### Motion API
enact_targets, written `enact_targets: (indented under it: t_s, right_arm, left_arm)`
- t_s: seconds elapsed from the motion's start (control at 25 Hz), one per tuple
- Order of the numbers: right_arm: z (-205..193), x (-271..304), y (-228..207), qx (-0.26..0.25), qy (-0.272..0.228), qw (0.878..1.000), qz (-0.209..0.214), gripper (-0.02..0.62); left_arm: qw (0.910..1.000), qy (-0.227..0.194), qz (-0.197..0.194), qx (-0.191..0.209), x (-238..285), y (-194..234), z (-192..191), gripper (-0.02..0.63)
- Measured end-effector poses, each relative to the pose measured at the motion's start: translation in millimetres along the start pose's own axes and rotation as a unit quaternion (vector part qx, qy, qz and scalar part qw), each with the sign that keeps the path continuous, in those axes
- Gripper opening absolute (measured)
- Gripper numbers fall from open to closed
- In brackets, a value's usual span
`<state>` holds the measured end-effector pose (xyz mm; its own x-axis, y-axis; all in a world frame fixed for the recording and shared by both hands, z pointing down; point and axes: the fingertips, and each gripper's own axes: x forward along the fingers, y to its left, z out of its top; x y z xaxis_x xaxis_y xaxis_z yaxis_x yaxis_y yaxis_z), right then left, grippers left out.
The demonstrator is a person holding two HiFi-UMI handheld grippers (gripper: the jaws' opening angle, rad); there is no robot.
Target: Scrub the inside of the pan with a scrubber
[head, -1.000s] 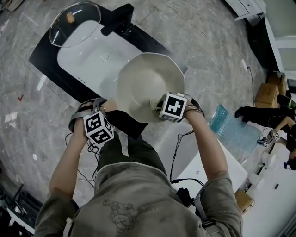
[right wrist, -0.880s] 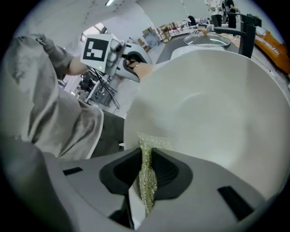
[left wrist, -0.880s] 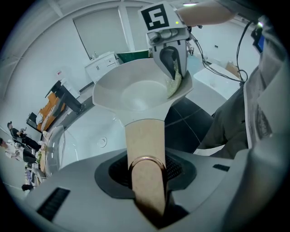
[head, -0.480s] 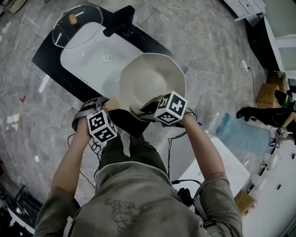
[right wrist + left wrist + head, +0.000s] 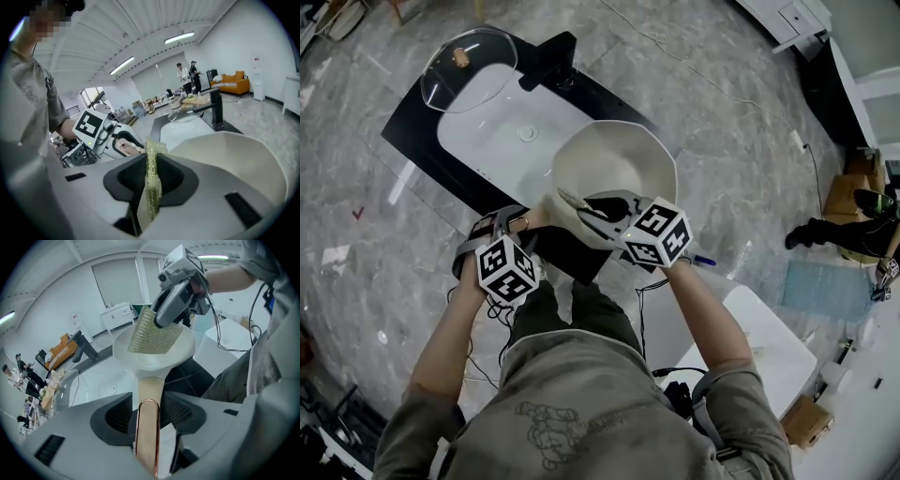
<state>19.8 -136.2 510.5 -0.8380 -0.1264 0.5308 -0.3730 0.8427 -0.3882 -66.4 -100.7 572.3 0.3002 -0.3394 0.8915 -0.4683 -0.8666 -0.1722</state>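
A person tilts a cream, round-bowled pan [image 5: 614, 164] above a white sink [image 5: 502, 141], probably so that its inside faces the scrubbing hand. The pan's tan, copper-edged handle [image 5: 149, 390] lies between the jaws of the left claw [image 5: 147, 416]. Those jaws are opening, though both pads seem to touch the handle. The right claw [image 5: 152, 176] is clamped on a thin green-gold scrubber sheet [image 5: 154, 333], against or just over the pan's inner wall. The sink sits in a black counter [image 5: 403, 136], with a clear glass lid [image 5: 469, 56] and a black tap [image 5: 548, 61]. The floor [image 5: 722, 112] is grey marble and the room is bright white.
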Motion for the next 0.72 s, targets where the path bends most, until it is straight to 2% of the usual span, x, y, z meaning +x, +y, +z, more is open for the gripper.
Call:
enact_targets:
  t_s: [0.16,0.36,0.52,0.72]
  right_arm:
    - [27,-21,-2,-0.005,-0.060,0.996,-0.062,0.075]
    - [61,-59,-2,-0.008,-0.129,0.983,-0.129,0.075]
    - [87,-94,2,-0.025,-0.177,0.967,-0.181,0.075]
    - [119,-138,17,-0.037,-0.227,0.945,-0.230,0.075]
  left_arm:
    - [0.9990,-0.033,0.004,-0.029,-24,5,14,0.206]
    - [0.9932,-0.098,0.032,-0.054,-59,23,46,0.206]
    - [0.9852,-0.144,0.064,-0.068,-87,40,72,0.192]
    - [0.9704,-0.207,0.102,-0.071,-126,55,105,0.128]
